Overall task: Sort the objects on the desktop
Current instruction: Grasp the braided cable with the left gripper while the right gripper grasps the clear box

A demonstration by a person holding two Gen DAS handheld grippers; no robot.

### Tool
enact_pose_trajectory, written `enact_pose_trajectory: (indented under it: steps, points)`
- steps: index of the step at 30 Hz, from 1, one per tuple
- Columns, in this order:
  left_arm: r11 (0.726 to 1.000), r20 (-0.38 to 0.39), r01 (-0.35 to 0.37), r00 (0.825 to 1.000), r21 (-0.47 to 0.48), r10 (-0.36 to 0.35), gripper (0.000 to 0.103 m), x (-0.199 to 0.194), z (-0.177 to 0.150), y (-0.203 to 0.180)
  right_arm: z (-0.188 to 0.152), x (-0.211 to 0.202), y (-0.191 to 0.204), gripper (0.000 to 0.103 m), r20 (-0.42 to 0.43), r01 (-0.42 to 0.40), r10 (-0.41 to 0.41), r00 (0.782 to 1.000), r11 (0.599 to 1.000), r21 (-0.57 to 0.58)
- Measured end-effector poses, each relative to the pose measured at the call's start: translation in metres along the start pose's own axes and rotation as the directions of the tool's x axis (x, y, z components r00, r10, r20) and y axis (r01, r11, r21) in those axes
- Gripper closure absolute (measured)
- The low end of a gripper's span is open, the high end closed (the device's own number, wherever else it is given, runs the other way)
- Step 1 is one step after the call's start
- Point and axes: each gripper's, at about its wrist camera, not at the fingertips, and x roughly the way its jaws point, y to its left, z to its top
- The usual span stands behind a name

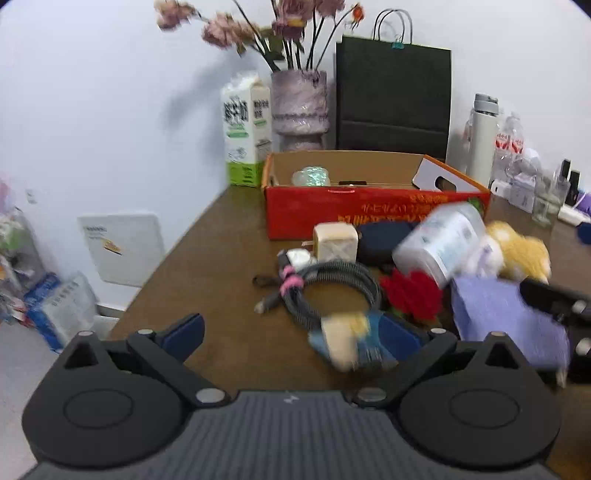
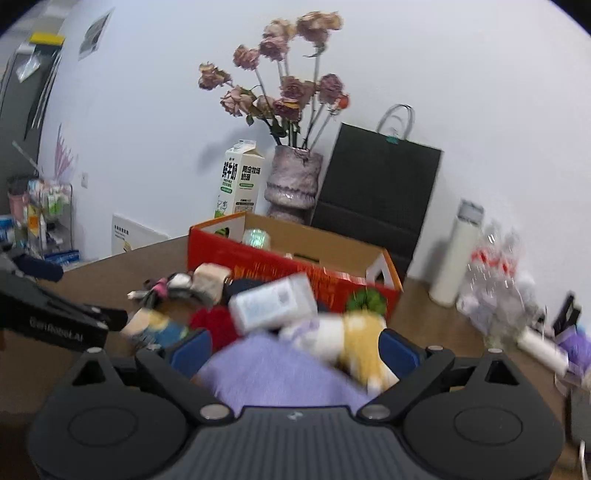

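Left gripper (image 1: 295,332) gapes over braided coiled cable (image 1: 332,288), fuzzy red flower (image 1: 413,295).

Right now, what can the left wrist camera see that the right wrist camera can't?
Only the left wrist view shows the whole coiled gray cable lying on the brown table, and the open left tool with nothing between its pads. Only the right wrist view shows the paper stuck high on the wall, and the right tool open over the purple cloth. Both show the red box, milk carton, vase of dried flowers, black bag and yellow plush toy.
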Motion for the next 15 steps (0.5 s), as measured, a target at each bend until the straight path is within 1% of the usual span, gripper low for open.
enact_pose_trajectory:
  steps: [2, 3, 4, 5, 6, 7, 9, 11, 13, 14, 15]
  points:
    - [0.999, -0.043, 0.029, 0.999, -0.027, -0.03, 0.016, 0.023, 0.013, 0.008, 0.012, 0.027, 0.0, 0.008, -0.018, -0.038, 0.038, 0.999, 0.999, -0.008]
    - [0.998, -0.057, 0.056, 0.997, -0.023, -0.057, 0.021, 0.035, 0.019, 0.01, 0.015, 0.04, 0.0, 0.01, -0.032, -0.069, 0.069, 0.997, 0.998, 0.001]
    - [0.998, -0.072, 0.068, 0.995, -0.015, -0.069, 0.023, 0.045, 0.022, 0.011, 0.017, 0.053, -0.001, 0.013, -0.049, -0.098, 0.099, 0.994, 0.995, 0.02]
    - [0.997, -0.089, 0.074, 0.993, 0.005, -0.074, 0.028, 0.055, 0.026, 0.012, 0.019, 0.063, -0.001, 0.014, -0.063, -0.109, 0.111, 0.992, 0.993, 0.034]
    - [0.997, -0.097, 0.069, 0.993, 0.023, -0.066, 0.032, 0.064, 0.029, 0.012, 0.02, 0.071, -0.001, 0.015, -0.075, -0.108, 0.111, 0.991, 0.993, 0.047]
    - [0.997, -0.099, 0.063, 0.993, 0.032, -0.06, 0.033, 0.072, 0.031, 0.013, 0.022, 0.079, 0.0, 0.015, -0.08, -0.099, 0.103, 0.991, 0.994, 0.051]
    - [0.995, -0.116, 0.087, 0.99, 0.043, -0.082, 0.034, 0.084, 0.032, 0.012, 0.024, 0.093, 0.003, 0.015, -0.086, -0.09, 0.093, 0.992, 0.995, 0.032]
    - [0.994, -0.179, 0.098, 0.98, 0.043, -0.089, 0.036, 0.099, 0.032, 0.012, 0.024, 0.109, 0.008, 0.015, -0.103, -0.086, 0.085, 0.991, 0.996, -0.007]
    - [0.993, -0.162, 0.095, 0.983, 0.065, -0.084, 0.042, 0.098, 0.029, 0.009, 0.023, 0.123, 0.013, 0.015, -0.119, -0.077, 0.073, 0.99, 0.997, -0.031]
    - [0.994, -0.158, 0.091, 0.984, 0.058, -0.081, 0.064, 0.097, 0.029, 0.01, 0.022, 0.127, 0.015, 0.017, -0.118, -0.073, 0.069, 0.991, 0.997, -0.03]
    - [0.994, -0.154, 0.098, 0.984, 0.047, -0.09, 0.078, 0.095, 0.029, 0.011, 0.022, 0.129, 0.015, 0.017, -0.114, -0.071, 0.067, 0.991, 0.997, -0.027]
